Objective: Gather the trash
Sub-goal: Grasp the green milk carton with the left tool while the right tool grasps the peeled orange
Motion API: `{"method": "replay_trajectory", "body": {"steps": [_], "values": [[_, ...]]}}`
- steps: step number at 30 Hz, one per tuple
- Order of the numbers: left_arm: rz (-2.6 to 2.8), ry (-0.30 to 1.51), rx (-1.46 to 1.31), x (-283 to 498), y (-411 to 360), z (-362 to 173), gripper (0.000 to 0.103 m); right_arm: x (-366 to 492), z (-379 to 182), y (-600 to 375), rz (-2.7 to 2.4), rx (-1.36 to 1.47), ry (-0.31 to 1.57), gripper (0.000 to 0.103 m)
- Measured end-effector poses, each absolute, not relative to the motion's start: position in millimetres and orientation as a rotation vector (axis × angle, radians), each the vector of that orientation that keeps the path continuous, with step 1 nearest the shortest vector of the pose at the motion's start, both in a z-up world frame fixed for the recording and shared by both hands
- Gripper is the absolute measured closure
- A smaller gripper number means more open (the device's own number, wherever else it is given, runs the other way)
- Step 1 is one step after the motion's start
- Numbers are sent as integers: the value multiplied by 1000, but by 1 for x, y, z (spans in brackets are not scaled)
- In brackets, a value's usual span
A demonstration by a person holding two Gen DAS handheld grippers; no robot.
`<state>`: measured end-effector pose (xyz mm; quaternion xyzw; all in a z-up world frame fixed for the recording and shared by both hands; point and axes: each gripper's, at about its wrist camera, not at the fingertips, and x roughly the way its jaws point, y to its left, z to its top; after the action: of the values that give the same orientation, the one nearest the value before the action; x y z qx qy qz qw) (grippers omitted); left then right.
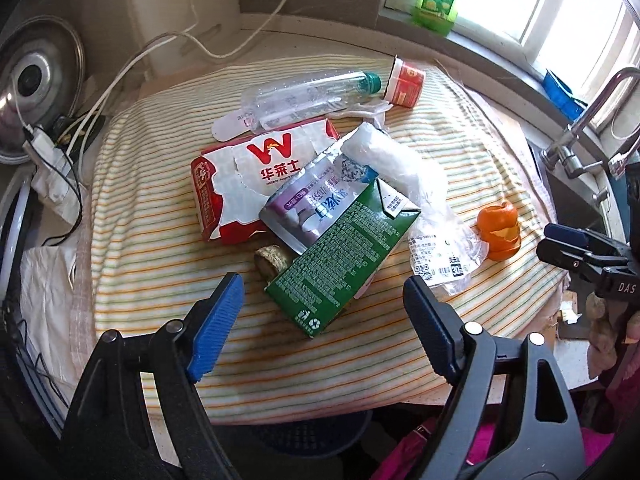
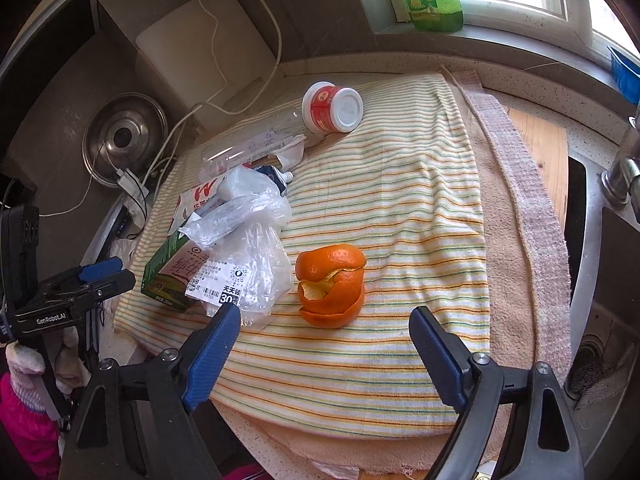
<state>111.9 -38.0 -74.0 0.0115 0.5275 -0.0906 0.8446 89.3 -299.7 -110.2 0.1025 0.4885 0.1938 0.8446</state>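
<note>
Left wrist view: left gripper (image 1: pixel 320 312) poised over the near edge of the striped cloth (image 1: pixel 152 240), jaws spread wide with nothing between the blue pads, fingertips straddling the near end of the green carton (image 1: pixel 340 256) without touching it. Carton lying mid-cloth atop a silver-purple pouch (image 1: pixel 304 204), which overlaps a red-and-white paper bag (image 1: pixel 248 184). Brown stub (image 1: pixel 270 262) tucked against the carton's left side. Clear plastic bottle (image 1: pixel 308 98) with green cap lying toward the far edge, red-and-white cup (image 1: pixel 404 82) on its side just beyond the cap. Crumpled clear plastic bag (image 1: pixel 432 224) just right of the carton; orange peel (image 1: pixel 500 232) near the cloth's right edge. Right gripper (image 1: pixel 576 252) entering at the right side.

Right wrist view: right gripper (image 2: pixel 324 332) likewise gaping, empty, hanging above the cloth's (image 2: pixel 400 200) near edge with the orange peel (image 2: pixel 331 285) just ahead between the fingertips, untouched. Clear plastic bag (image 2: pixel 248 248) beside the peel on the left, draped over the green carton (image 2: pixel 164 268) at the cloth's left edge. Cup (image 2: pixel 332 107) near the far edge. Left gripper (image 2: pixel 80 280) visible at far left, past the left edge.
</note>
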Motion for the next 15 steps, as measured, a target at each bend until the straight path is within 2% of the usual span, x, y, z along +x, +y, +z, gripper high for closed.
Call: {"method": "replay_trajectory", "body": {"steps": [15], "values": [[-250, 1203, 180, 142, -54, -105, 20, 123, -141, -288, 431, 208, 1109, 24]]}}
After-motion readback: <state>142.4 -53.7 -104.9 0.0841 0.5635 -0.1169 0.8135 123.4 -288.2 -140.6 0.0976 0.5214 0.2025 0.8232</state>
